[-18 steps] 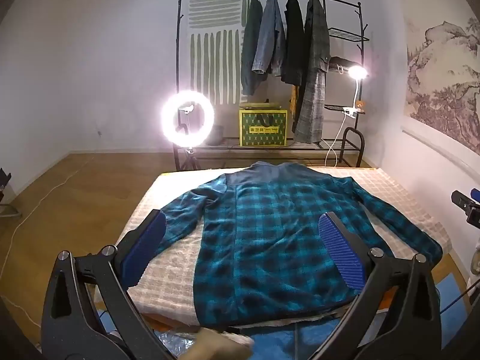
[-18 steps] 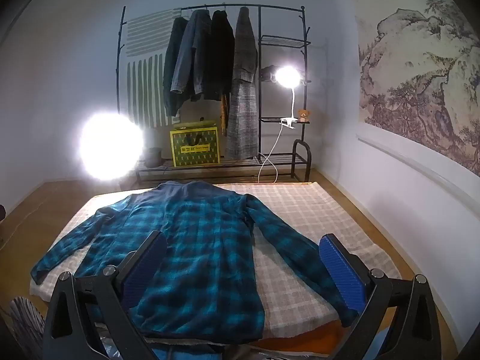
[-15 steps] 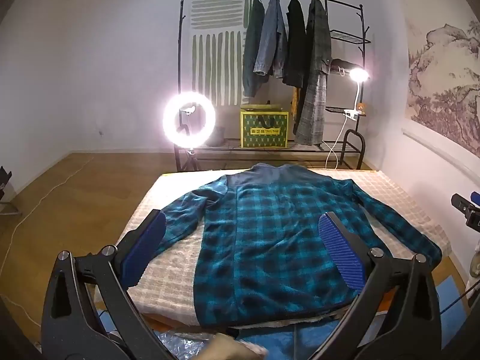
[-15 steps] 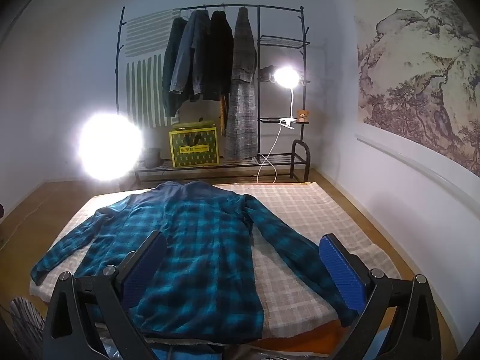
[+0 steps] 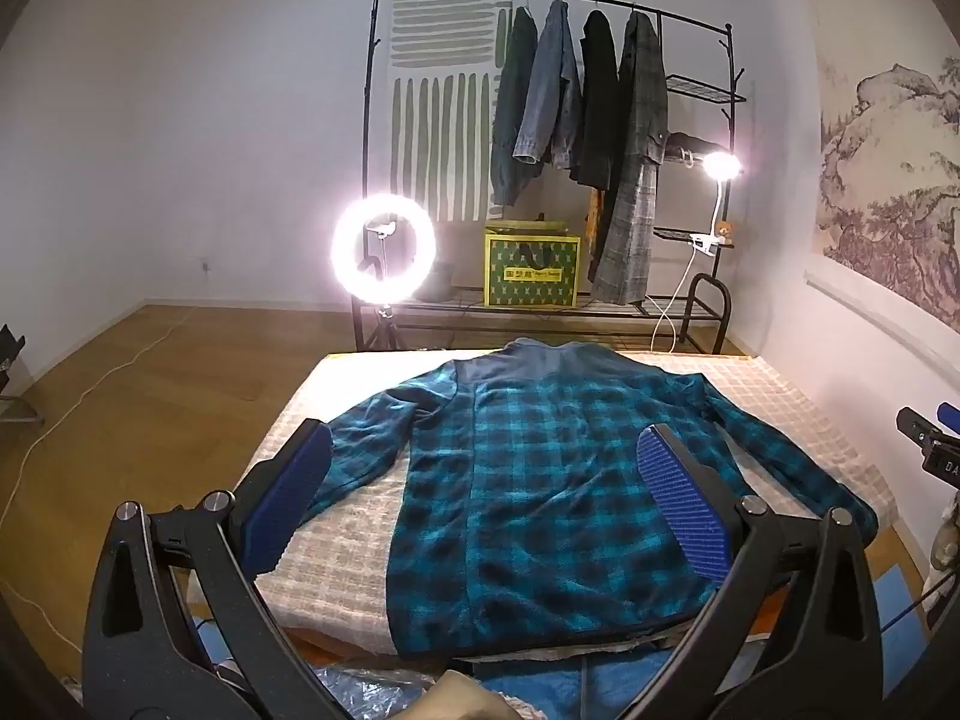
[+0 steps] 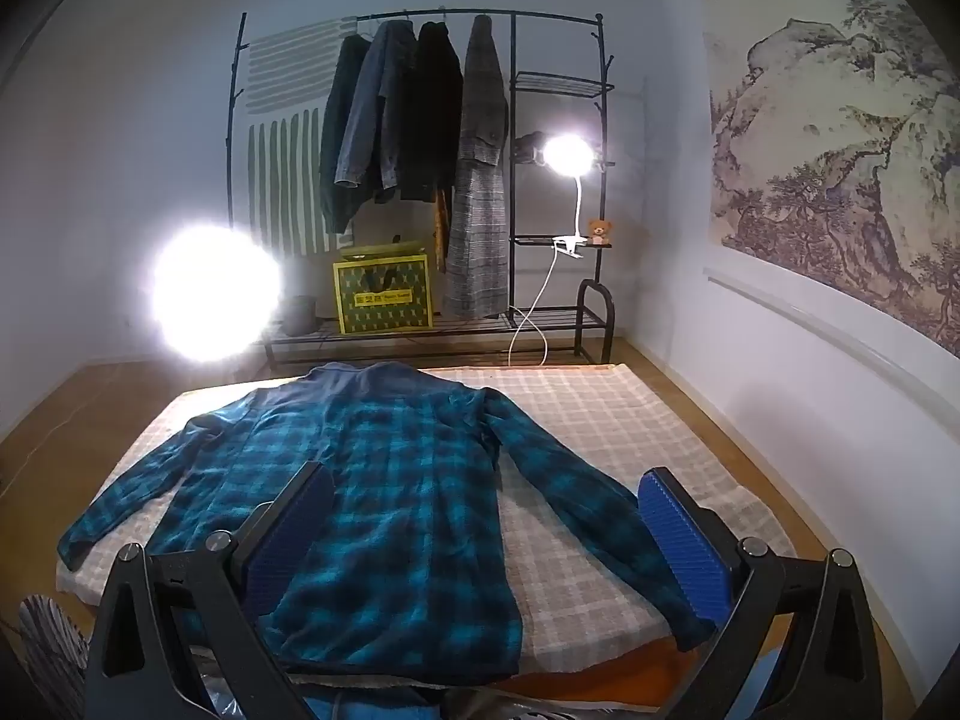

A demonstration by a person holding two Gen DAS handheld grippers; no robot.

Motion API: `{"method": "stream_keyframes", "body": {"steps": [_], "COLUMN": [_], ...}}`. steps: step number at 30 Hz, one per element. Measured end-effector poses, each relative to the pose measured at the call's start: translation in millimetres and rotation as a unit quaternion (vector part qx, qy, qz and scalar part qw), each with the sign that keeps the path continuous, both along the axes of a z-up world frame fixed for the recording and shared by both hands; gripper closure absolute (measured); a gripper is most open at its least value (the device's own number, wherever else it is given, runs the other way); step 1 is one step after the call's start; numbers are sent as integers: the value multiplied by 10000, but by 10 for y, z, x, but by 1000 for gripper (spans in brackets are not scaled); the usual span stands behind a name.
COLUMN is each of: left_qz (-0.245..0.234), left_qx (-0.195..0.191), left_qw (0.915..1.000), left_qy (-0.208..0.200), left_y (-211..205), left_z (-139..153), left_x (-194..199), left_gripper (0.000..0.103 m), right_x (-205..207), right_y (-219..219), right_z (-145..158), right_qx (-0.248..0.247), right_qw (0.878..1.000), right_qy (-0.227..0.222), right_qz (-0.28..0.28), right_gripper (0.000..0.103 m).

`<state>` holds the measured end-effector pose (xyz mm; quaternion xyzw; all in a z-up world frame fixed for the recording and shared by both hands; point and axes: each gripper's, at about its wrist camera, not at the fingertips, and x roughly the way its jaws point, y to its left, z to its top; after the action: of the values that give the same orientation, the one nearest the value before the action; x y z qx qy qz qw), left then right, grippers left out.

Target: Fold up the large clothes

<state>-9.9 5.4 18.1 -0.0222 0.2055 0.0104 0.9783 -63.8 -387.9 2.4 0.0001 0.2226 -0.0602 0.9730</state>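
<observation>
A teal and black plaid shirt (image 5: 540, 492) (image 6: 384, 492) lies flat, back up, on a low mattress with a beige checked cover (image 5: 336, 558) (image 6: 606, 420). Its collar points to the far end and both sleeves spread outward. My left gripper (image 5: 483, 474) hovers above the shirt's near hem, open wide, with nothing between its blue pads. My right gripper (image 6: 486, 504) hangs over the near right part of the shirt, near the right sleeve (image 6: 576, 492); it too stands open and holds nothing.
A black clothes rack (image 5: 576, 120) with several hanging coats and a yellow-green box (image 5: 531, 270) stands behind the mattress. A ring light (image 5: 384, 249) and a clip lamp (image 5: 720, 165) glow there. Wooden floor (image 5: 150, 372) lies to the left, a wall (image 6: 810, 372) close on the right.
Both views have risen very slightly over the shirt; otherwise the shirt and grippers stand as before.
</observation>
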Motion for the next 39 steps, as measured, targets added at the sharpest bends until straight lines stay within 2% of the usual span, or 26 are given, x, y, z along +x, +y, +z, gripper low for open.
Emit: {"method": "stream_keyframes", "body": {"steps": [39], "left_qz": [-37], "left_qx": [-57], "left_qw": [10000], "left_qy": [30], "left_y": [24], "left_z": [153], "left_x": [-32], "left_gripper": [0], "right_x": [-27], "right_y": [190], "right_z": [14], "right_qx": [-105], "right_qw": [9997], "right_qy": [-184], "right_qz": [72], "right_gripper": [0]}}
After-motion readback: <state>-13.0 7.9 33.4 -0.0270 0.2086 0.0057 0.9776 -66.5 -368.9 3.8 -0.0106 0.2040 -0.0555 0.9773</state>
